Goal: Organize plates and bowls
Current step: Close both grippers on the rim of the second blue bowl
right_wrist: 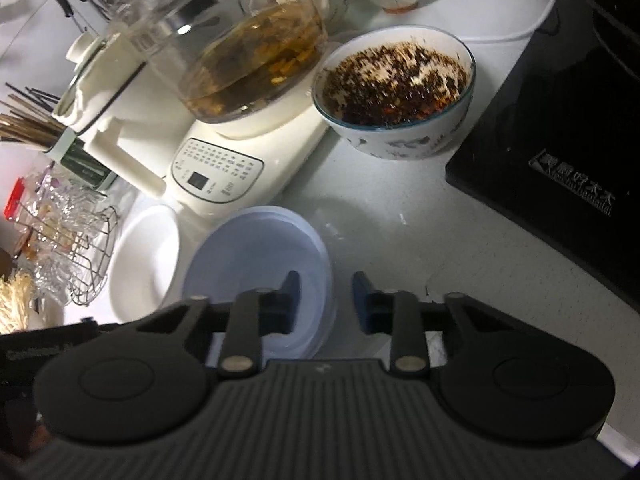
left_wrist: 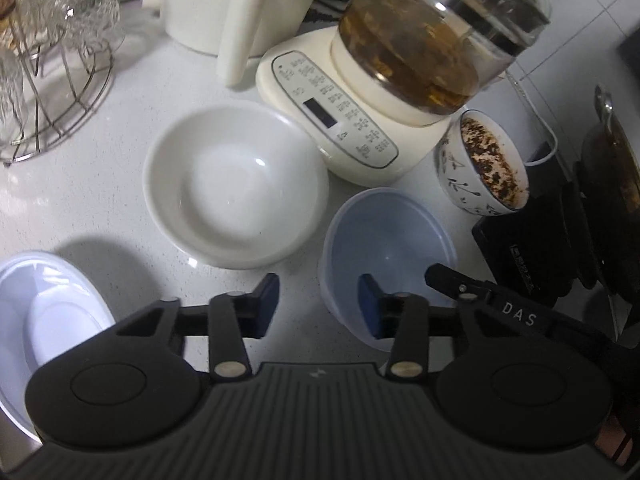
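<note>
Behind the left hand-held gripper (left_wrist: 318, 306), blue bowl (left_wrist: 394, 236) partly hidden.

A: pretty sure this is someone's home kitchen?

B: yep. Electric glass tea kettle (left_wrist: 420, 56) full of brewed stuff on its button base, white pitcher (left_wrist: 224, 4), wire rack of glassware (left_wrist: 52, 60) on a white speckled surface (left_wrist: 120, 216).

A: plus chopsticks in a holder (right_wrist: 36, 124), an induction cooktop (right_wrist: 560, 184), and bowls everywhere (left_wrist: 236, 184).
</note>
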`<state>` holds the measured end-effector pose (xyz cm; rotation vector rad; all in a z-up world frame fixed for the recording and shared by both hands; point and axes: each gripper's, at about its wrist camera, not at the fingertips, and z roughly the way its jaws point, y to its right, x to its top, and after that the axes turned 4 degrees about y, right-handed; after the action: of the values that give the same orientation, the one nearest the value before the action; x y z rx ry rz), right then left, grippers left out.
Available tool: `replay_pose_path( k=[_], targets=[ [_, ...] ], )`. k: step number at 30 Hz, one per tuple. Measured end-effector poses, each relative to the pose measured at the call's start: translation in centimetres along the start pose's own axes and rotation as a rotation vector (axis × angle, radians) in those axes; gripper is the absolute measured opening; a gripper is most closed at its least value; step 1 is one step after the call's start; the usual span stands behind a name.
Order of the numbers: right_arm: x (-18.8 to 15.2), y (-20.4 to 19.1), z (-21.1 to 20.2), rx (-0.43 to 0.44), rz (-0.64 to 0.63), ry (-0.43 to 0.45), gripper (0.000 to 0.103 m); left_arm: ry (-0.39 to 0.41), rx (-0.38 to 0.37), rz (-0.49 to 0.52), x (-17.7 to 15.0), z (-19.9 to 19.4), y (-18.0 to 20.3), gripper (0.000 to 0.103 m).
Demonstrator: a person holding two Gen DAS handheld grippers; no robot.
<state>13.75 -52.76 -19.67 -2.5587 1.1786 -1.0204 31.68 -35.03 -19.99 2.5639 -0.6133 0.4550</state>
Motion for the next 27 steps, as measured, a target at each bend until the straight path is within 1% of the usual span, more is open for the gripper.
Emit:
replay_pose_path(
  k=[1, 2, 3, 5, 8, 10, 18, 27],
  targets=[
    [-0.1, 0.1, 0.1, 0.005, 0.005, -0.002, 0.025, 0.001, 0.005, 0.000, -0.1, 0.1, 0.0, 0.040],
    [-0.3, 0.2, 0.1, 0.011, 0.006, -0.006, 0.018, 0.001, 0.003, -0.008, -0.3, 0.3, -0.2, 0.038],
    [-0.4, 0.2, 0.2, 0.013, 0.006, -0.013, 0.014, 0.001, -0.008, -0.023, -0.4, 0.4, -0.4, 0.036],
    [-0.7, 0.3, 0.2, 0.022, 0.020, -0.015, 0.013, 0.009, -0.025, -0.025, -0.6, 0.5, -0.6, 0.031],
    [-0.9, 0.1, 0.1, 0.030, 0.015, -0.007, 0.013, 0.024, -0.024, -0.006, -0.7, 0.4, -0.2, 0.022],
    [-1.0, 0.1, 0.0, 0.039, 0.020, -0.007, 0.013, 0.025, -0.025, -0.001, -0.7, 0.4, 0.1, 0.011],
    [-1.8, 0.3, -0.9, 0.036, 0.014, -0.001, 0.012, 0.031, -0.025, 0.026, -1.2, -0.3, 0.7, 0.009],
    [-2.1, -0.4, -3.3, 0.061, 0.001, 0.012, 0.012, 0.043, -0.034, 0.027, -1.5, -3.3, 1.2, 0.009]
  ],
)
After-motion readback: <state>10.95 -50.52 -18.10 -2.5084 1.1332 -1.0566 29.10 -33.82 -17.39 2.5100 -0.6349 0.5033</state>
